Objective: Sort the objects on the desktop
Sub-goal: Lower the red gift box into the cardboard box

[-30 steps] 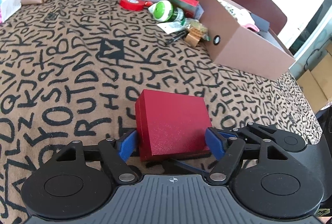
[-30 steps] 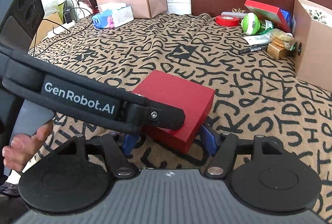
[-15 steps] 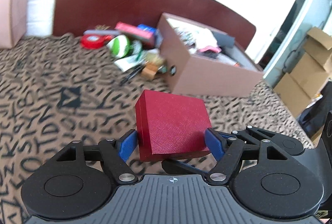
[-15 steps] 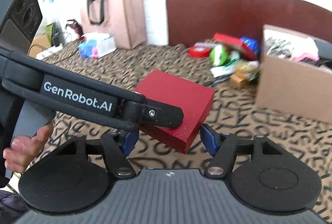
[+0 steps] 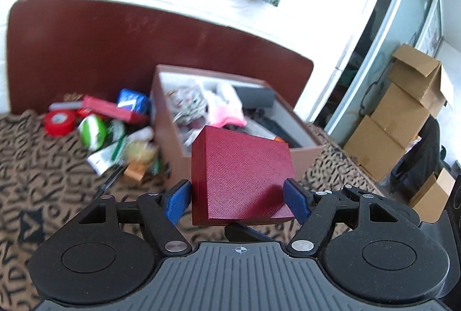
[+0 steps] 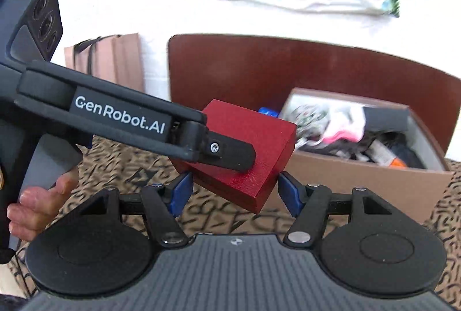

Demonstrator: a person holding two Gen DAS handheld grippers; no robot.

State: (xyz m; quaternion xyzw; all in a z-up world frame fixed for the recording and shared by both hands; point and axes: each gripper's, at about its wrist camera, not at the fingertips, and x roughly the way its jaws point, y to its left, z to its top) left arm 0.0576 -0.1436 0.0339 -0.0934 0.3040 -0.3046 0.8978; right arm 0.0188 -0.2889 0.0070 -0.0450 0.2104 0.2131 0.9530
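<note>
- Left wrist view: left gripper (image 5: 236,198) clamped on the red box (image 5: 243,177), blue pads against its two sides, box carried in the air ahead of the open brown cardboard box (image 5: 309,151) by the far right edge of the letter-print cloth (image 5: 43,164).
- Risk: smooth box sides slipping between the pads if tilted further; dropping short onto the near wall.
- Versus a second ago: box lifted off the cloth, cardboard box drawn nearer and centred, its contents now in sight.
- Right wrist view: right gripper (image 6: 232,192) closed on the same red box (image 6: 260,151) at its near corner; left gripper (image 6: 230,155) lying across the top.
- Risk: uneven pull between both grips twisting the box loose.
- Versus earlier: cloth farther below, cardboard box (image 6: 360,181) closer.
</note>
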